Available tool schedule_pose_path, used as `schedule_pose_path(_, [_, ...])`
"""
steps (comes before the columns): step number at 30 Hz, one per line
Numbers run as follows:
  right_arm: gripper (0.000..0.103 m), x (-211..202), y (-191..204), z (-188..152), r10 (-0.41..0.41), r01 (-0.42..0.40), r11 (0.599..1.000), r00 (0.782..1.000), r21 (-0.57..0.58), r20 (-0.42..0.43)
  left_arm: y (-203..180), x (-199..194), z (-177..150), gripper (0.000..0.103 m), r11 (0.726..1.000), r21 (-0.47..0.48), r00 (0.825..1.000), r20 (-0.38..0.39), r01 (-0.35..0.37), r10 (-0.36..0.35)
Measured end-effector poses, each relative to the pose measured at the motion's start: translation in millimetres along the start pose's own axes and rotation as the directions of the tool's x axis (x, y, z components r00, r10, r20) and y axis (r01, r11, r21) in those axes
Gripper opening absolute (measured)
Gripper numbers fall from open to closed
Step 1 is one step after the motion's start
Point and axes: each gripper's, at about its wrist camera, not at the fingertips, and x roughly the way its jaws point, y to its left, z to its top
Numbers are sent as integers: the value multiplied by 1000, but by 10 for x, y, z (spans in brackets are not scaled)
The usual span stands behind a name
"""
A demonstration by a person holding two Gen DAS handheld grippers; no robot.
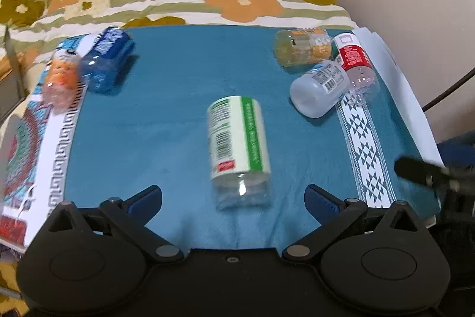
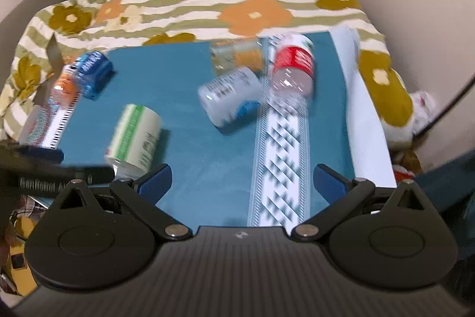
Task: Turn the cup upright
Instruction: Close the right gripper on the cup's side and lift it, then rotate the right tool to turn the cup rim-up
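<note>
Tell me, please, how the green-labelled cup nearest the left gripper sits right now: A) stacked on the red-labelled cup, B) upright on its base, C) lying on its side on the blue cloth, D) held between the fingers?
C: the green-labelled cup lies on its side on the blue cloth, ahead of the open left gripper and untouched by its fingers.

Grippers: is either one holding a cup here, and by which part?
Nothing is held. The left gripper and right gripper are both open; the green-label cup lies free on its side.
</note>
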Motion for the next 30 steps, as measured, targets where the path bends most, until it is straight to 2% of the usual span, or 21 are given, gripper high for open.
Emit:
schedule_pose_path(4, [103, 86, 186, 216, 65, -65, 998, 997, -11, -43, 214, -152, -59, 103, 999, -40, 1000, 7, 12, -12])
schedule_pose_path(11, [103, 531, 569, 590, 147, -146, 989, 976, 14, -159, 596, -331, -94, 103, 999, -29, 996, 80, -37, 39])
schedule_pose_path(15, [103, 946, 750, 735, 144, -137, 989, 959, 47, -244, 809, -232, -94, 103, 998, -9, 996, 63, -58, 59])
schedule_pose_path(21, [103, 1414, 817, 828, 180, -131, 978, 925, 161, -335, 1124, -102, -168, 103, 999, -12, 999, 29, -39, 40])
schedule_pose_path(26, [93, 1658, 863, 842, 170, -104, 976, 910, 189, -377, 1326, 11, -182, 103, 999, -34, 1000, -3, -12, 12])
schedule_pose_path(30, [87, 1761, 844, 825, 196, -103, 964, 898, 244, -394, 1416, 52, -162, 103, 1000, -27, 1000, -10, -7, 7])
